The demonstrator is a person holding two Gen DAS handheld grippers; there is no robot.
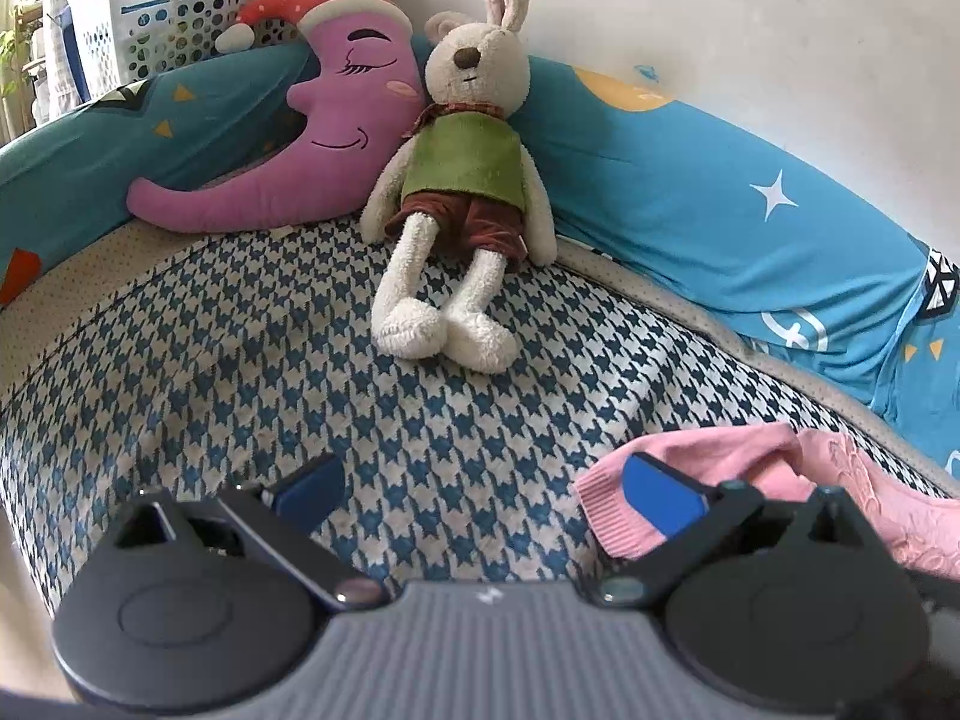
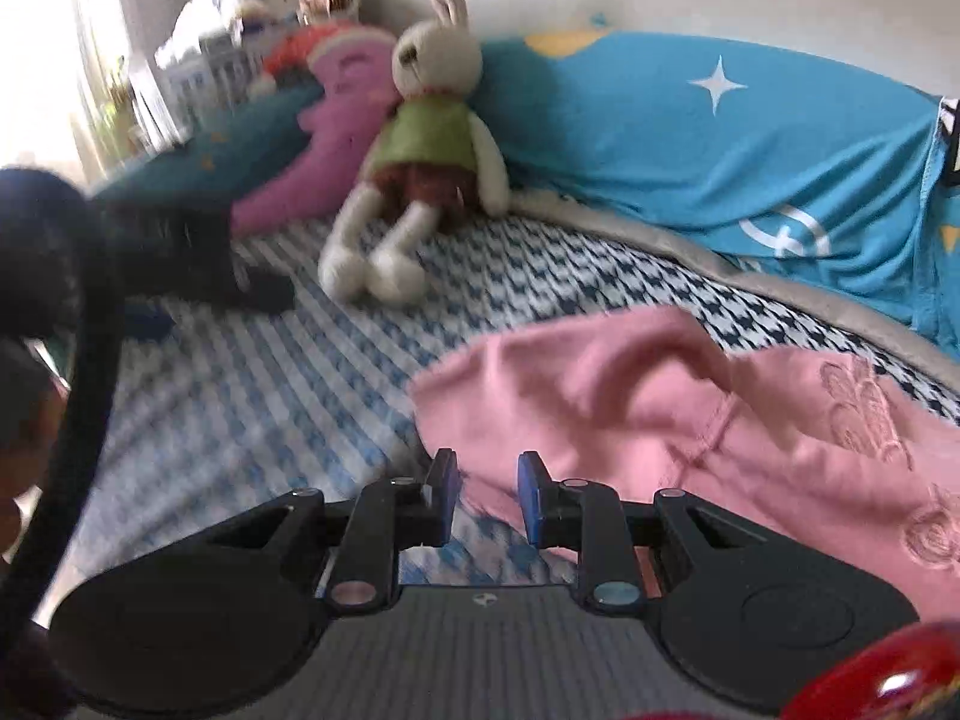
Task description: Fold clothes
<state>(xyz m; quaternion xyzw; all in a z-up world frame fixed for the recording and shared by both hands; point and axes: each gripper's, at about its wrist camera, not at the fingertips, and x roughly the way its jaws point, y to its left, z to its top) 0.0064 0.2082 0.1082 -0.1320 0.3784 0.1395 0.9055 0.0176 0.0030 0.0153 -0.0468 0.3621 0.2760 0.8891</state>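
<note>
A pink sweater [image 2: 690,420] lies crumpled on the blue-and-white houndstooth blanket [image 2: 252,408], with embroidery on its right part. In the right wrist view my right gripper [image 2: 489,501] hovers at the sweater's near left edge. A narrow gap shows between its blue pads, with pink cloth lying behind the gap and not pinched. In the left wrist view my left gripper [image 1: 486,492] stands wide open over the blanket [image 1: 240,372]. Its right finger [image 1: 660,501] sits over the sweater's ribbed cuff [image 1: 606,516]; the left finger is over bare blanket.
A plush rabbit [image 1: 462,168] and a purple moon pillow [image 1: 312,138] lean against the wall. A blue star-print pillow [image 1: 720,210] lines the right side and a teal one [image 1: 120,150] the left. A white laundry basket [image 1: 150,18] stands behind. A person's dark sleeve [image 2: 54,252] fills the right view's left side.
</note>
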